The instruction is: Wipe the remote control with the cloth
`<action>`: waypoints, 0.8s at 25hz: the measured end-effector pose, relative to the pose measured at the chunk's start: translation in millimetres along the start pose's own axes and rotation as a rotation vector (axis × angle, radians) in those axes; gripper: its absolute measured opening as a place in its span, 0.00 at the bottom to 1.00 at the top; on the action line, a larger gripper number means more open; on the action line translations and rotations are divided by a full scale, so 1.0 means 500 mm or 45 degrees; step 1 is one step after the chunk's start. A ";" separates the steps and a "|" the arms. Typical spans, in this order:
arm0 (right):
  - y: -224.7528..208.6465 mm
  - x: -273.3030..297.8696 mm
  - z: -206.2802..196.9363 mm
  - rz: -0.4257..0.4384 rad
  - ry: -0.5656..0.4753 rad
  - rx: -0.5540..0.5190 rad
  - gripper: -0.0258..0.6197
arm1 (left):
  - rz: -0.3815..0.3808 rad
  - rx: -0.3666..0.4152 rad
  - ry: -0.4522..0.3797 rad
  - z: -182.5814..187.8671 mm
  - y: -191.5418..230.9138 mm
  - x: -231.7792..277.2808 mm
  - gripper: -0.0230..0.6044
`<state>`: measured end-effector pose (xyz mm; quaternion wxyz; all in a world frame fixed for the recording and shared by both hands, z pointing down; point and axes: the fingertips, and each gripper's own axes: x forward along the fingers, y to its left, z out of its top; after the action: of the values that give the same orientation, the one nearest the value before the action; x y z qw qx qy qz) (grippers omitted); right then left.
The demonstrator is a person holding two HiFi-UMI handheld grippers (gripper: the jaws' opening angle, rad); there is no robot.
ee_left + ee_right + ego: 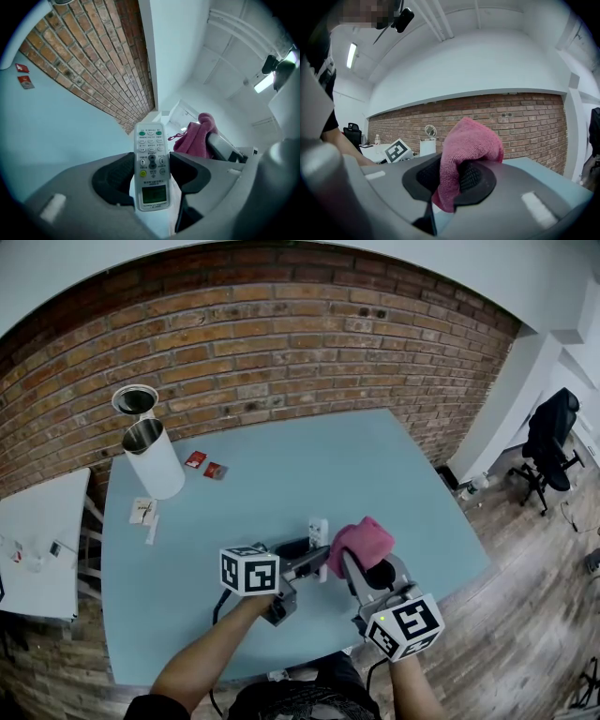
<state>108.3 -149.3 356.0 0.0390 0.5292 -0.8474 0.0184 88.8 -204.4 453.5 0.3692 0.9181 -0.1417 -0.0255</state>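
Observation:
A white remote control with a small green screen sits between the jaws of my left gripper, which is shut on it and holds it above the blue table. In the head view the remote sticks out of the left gripper near the table's front. My right gripper is shut on a pink cloth, bunched over the jaws. The cloth hangs just right of the remote, close beside it; in the left gripper view the cloth shows to the remote's right.
A white cylindrical bin with an open lid stands at the table's far left. Two small red packets and a white item lie near it. A brick wall backs the table. A white side table is left, an office chair right.

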 end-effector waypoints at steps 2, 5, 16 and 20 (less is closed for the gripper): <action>-0.004 -0.001 0.004 -0.005 -0.003 0.000 0.14 | 0.003 0.039 0.016 -0.003 -0.007 0.003 0.41; -0.010 -0.002 0.009 -0.012 -0.009 0.002 0.14 | 0.002 0.110 0.039 -0.005 -0.019 0.006 0.41; -0.037 -0.014 0.036 -0.047 -0.042 -0.006 0.14 | 0.046 0.444 0.119 -0.023 -0.054 0.005 0.41; -0.048 -0.020 0.048 -0.063 -0.056 -0.017 0.14 | 0.081 0.578 0.169 -0.034 -0.053 0.001 0.41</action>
<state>133.1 -152.6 331.0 0.0245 0.5501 -0.8347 0.0001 98.4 -174.9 447.9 0.1623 0.9724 -0.1479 0.0789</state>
